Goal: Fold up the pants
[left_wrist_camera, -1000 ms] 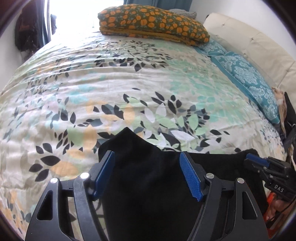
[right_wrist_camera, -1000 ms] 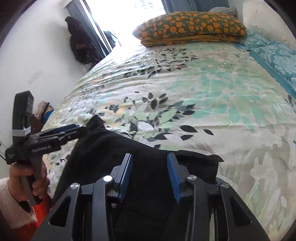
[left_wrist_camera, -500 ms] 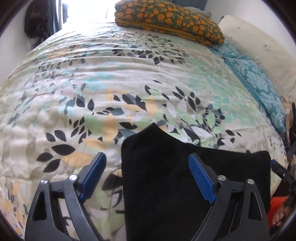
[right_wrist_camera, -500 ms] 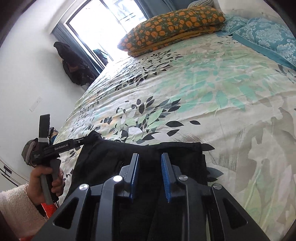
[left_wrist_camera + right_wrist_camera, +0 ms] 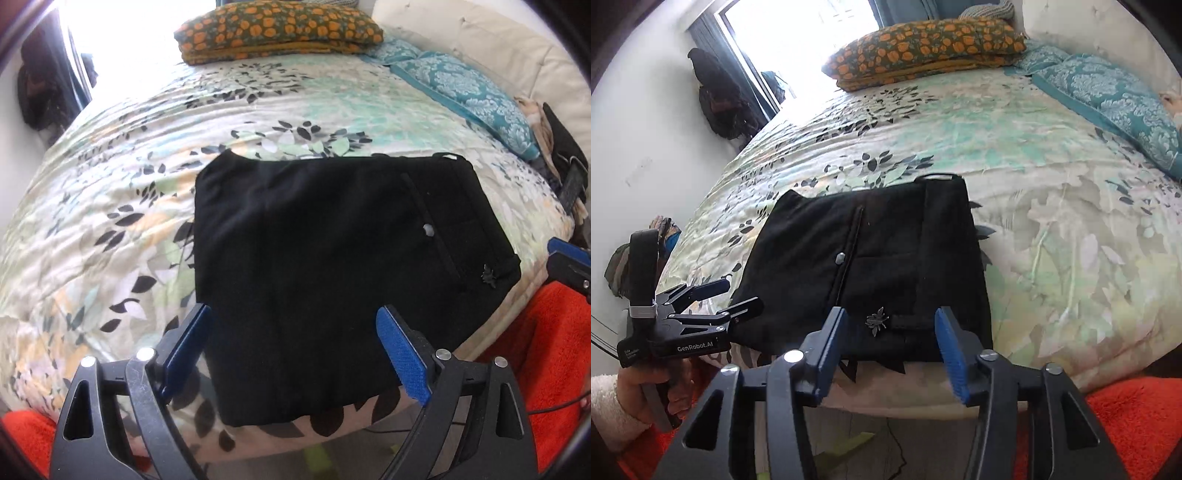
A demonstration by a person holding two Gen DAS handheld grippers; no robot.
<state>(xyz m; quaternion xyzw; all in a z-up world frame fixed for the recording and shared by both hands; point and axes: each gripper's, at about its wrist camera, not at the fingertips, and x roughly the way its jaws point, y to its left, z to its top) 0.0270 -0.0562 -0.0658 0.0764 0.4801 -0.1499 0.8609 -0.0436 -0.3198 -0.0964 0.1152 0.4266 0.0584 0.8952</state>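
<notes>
The black pants lie folded into a flat rectangle on the floral bedspread, close to the bed's near edge. In the right wrist view the pants show a button and a small metal charm. My left gripper hovers over the fold's near left part, open wide with nothing between its blue pads. It also shows in the right wrist view, where the left gripper sits by the pants' left edge in a person's hand. My right gripper hangs above the near edge; its jaws are opening, with no cloth between them.
An orange-patterned pillow lies at the far end and a teal pillow along the cream headboard. Dark items are piled at the bed's right edge. A dark garment hangs by the window. Orange-red fabric fills the lower corners.
Both grippers have drawn back and up from the pants toward the bed's near edge. The right jaws have let go of the cloth and spread. The pants now rest flat in full view.
</notes>
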